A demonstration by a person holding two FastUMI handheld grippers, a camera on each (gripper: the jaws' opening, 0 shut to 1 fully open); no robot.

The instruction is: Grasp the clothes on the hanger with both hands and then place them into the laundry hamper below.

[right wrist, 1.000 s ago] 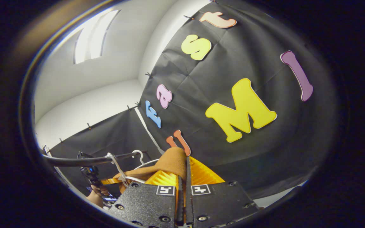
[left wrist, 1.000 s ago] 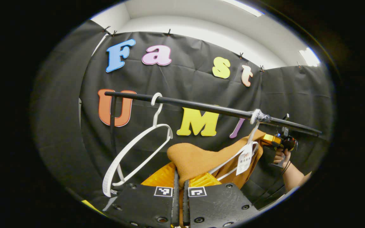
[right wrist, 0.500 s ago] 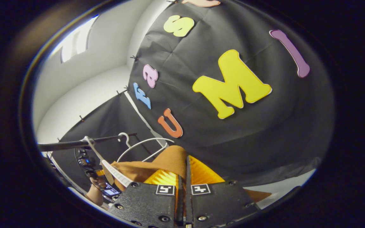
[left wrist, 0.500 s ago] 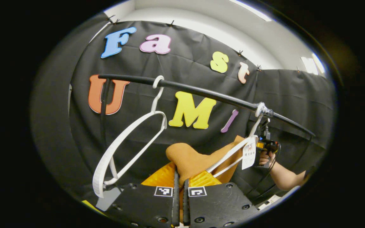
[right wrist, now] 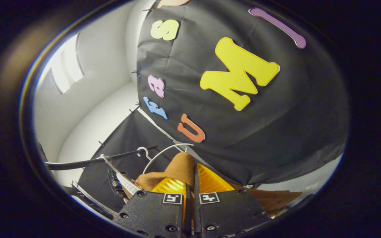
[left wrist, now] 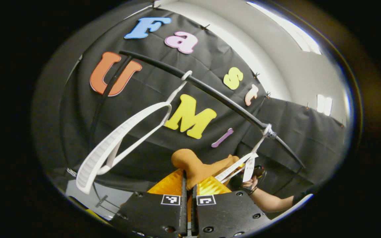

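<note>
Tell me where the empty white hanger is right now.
In the left gripper view, the empty white hanger hangs on the black rail, left of centre, well left of the orange-brown garment.

Two flat dark plates on the left gripper (left wrist: 187,195), round screws along the edges, small square black-and-white marker on each. Same on the right gripper (right wrist: 191,193). Far off, bare forearm (left wrist: 270,202), dark wristband, dark short sleeve.

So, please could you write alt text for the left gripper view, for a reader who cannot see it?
The left gripper is shut on a brown garment, held below a black rail. An empty white hanger hangs from the rail to the left, and farther right a hand holds the other gripper beside a second hanger.
</note>
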